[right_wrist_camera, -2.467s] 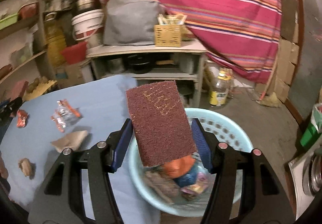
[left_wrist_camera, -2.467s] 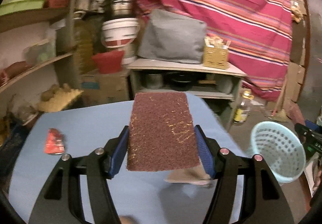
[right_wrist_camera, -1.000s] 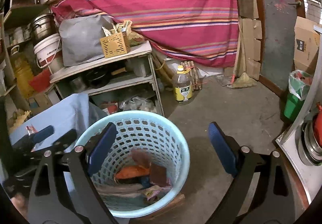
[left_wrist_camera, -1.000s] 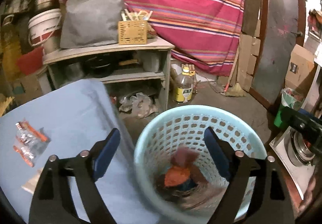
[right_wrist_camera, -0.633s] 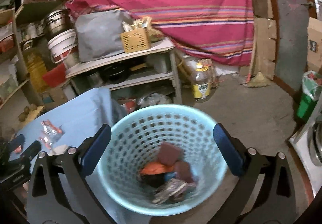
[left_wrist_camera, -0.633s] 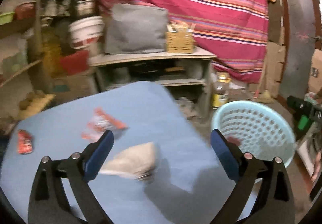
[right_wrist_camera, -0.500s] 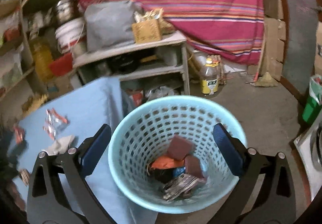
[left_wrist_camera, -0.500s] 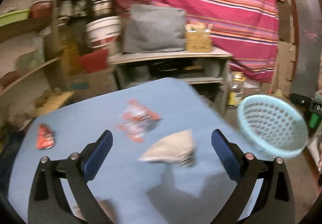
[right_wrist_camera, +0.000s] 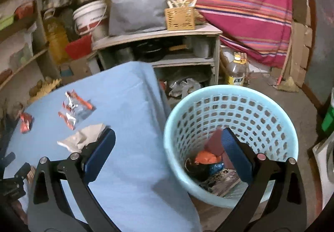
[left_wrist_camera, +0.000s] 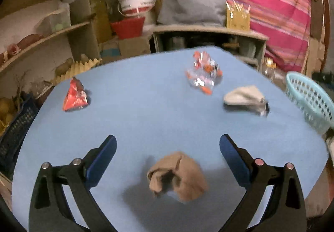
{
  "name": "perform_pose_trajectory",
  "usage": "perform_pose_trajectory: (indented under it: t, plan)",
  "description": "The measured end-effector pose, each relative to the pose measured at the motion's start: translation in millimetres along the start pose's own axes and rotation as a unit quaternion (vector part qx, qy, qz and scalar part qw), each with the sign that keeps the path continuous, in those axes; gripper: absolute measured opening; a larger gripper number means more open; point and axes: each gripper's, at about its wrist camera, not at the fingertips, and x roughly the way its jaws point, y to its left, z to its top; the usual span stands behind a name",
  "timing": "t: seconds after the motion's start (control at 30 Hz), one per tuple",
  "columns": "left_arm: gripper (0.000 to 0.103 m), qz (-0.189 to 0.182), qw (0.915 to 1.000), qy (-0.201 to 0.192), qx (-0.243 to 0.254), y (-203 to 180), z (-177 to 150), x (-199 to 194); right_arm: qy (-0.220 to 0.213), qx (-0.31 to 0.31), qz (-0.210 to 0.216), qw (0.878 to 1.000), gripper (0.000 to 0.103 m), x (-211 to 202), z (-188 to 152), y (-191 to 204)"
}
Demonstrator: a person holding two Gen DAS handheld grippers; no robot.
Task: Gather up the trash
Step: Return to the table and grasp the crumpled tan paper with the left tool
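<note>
My left gripper is open and empty above the blue table. A crumpled brown paper lies between its fingers. Farther off lie a pale crumpled paper, a silver-and-orange wrapper and a red wrapper. My right gripper is open and empty at the table's right edge, next to the light-blue basket, which holds two brown scouring pads and other trash. The pale paper, silver wrapper and red wrapper also show in the right wrist view.
Shelves with pots, a white bucket and a yellow box stand behind the table. An oil bottle stands on the floor beyond the basket. A green bin is at the far right. The basket rim shows at the table's right.
Both grippers released their brown scouring pads into the basket. My left gripper swung back left over the table to the brown paper. My right gripper shifted left, toward the table's edge.
</note>
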Motion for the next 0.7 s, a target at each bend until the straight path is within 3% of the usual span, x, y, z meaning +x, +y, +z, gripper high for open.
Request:
perform_pose_trajectory:
  t: [0.13, 0.27, 0.47, 0.6, 0.7]
  plan:
    - [0.092, -0.031, 0.9994, 0.013, -0.007, 0.9, -5.8, 4.9, 0.011, -0.024, 0.002, 1.0, 0.099, 8.3, -2.0, 21.6]
    - [0.057, -0.058, 0.9974, 0.041, -0.011, -1.9, -7.1, 15.4, 0.019, -0.024, 0.015, 0.999, 0.099, 16.7, -0.7, 35.7]
    - [0.045, -0.075, 0.9962, 0.044, -0.004, -5.9, -9.3, 15.5, 0.022, -0.03, 0.041, 0.998, 0.099, 22.2, 2.4, 62.5]
    - [0.043, -0.079, 0.9964, 0.031, -0.002, -0.6, -3.7, 12.3, 0.025, -0.042, 0.048, 0.998, 0.099, 26.5, 1.6, 78.8]
    - [0.043, -0.062, 0.998, 0.004, -0.005, 12.4, 10.6, 6.9, 0.03, -0.047, 0.054, 0.997, 0.099, 32.0, -0.5, 91.6]
